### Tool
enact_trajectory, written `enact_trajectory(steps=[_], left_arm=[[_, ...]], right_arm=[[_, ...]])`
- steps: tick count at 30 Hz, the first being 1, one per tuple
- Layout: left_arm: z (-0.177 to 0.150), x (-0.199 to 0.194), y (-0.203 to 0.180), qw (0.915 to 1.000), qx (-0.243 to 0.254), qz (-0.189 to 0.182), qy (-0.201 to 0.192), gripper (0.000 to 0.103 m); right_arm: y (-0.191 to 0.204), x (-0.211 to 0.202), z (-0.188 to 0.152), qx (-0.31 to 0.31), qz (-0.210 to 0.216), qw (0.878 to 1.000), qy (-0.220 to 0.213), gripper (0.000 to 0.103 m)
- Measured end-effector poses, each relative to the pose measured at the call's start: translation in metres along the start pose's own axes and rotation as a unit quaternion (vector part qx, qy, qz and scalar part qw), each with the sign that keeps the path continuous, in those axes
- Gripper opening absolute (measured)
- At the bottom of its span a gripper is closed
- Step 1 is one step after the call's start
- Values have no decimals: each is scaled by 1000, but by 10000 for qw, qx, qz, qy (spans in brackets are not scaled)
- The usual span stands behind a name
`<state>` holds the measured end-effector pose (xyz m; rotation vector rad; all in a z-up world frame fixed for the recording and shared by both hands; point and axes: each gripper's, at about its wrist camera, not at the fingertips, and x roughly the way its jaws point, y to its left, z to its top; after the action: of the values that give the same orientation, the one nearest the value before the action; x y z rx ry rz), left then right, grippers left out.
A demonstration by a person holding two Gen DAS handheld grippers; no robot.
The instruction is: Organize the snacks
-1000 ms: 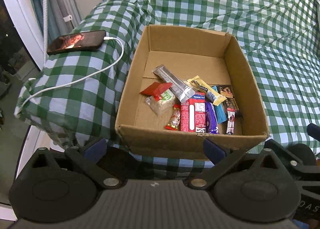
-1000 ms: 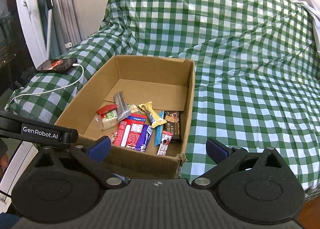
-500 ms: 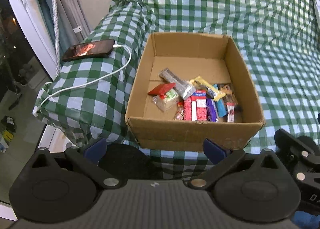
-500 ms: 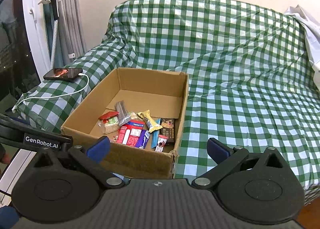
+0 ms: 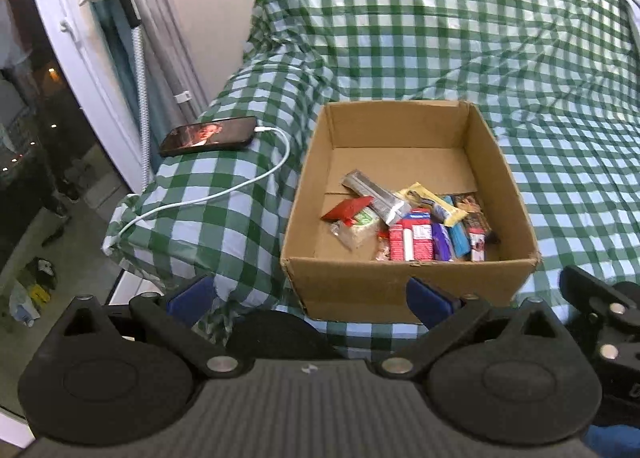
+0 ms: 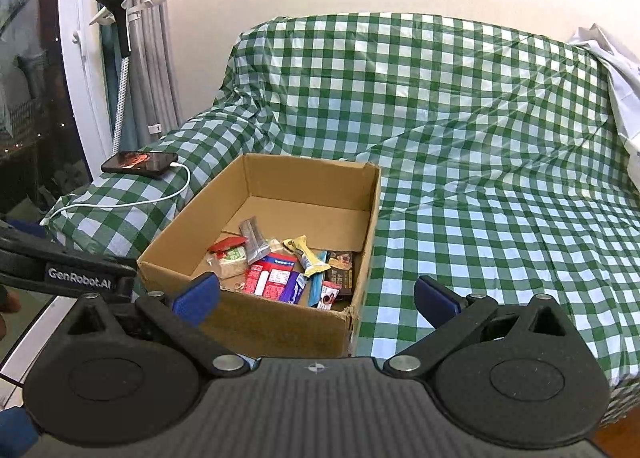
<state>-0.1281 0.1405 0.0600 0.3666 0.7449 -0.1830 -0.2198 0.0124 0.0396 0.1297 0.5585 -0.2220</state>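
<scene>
An open cardboard box (image 5: 404, 282) sits on a sofa covered in green checked cloth (image 5: 460, 41). Several snack packets (image 5: 412, 223) lie in its near half: a silver bar, a yellow bar, a red carton, blue and purple wrappers. The box also shows in the right wrist view (image 6: 276, 326) with the snacks (image 6: 280, 266) inside. My left gripper (image 5: 310, 296) is open and empty, held back from the box's near wall. My right gripper (image 6: 316, 296) is open and empty, in front of the box's near right corner.
A phone (image 5: 208, 135) with a white charging cable (image 5: 224, 193) lies on the sofa arm left of the box. A window frame and a garment steamer (image 6: 120, 17) stand at the left. White cloth (image 6: 616, 69) lies at the sofa's far right.
Both grippers have pulled back and up from the box, so it looks smaller and farther. The box and snacks have not moved. Both grippers stay open.
</scene>
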Motion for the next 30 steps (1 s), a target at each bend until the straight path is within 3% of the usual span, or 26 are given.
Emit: enact_trajectory(steps=[7, 15, 19, 30], left_arm=[[-2, -3, -3, 9997, 122, 82, -176, 103], [-3, 2, -3, 9998, 181, 20, -56, 103], [-2, 3, -2, 9998, 126, -147, 61, 103], [-2, 8, -5, 9997, 164, 18, 184, 103]], right_arm=[[0, -2, 0, -31, 30, 10000, -26, 102], [-7, 0, 0, 135, -100, 9999, 39, 102], [-7, 0, 0, 213, 145, 9996, 138, 102], [-8, 5, -1, 213, 52, 9995, 211, 102]])
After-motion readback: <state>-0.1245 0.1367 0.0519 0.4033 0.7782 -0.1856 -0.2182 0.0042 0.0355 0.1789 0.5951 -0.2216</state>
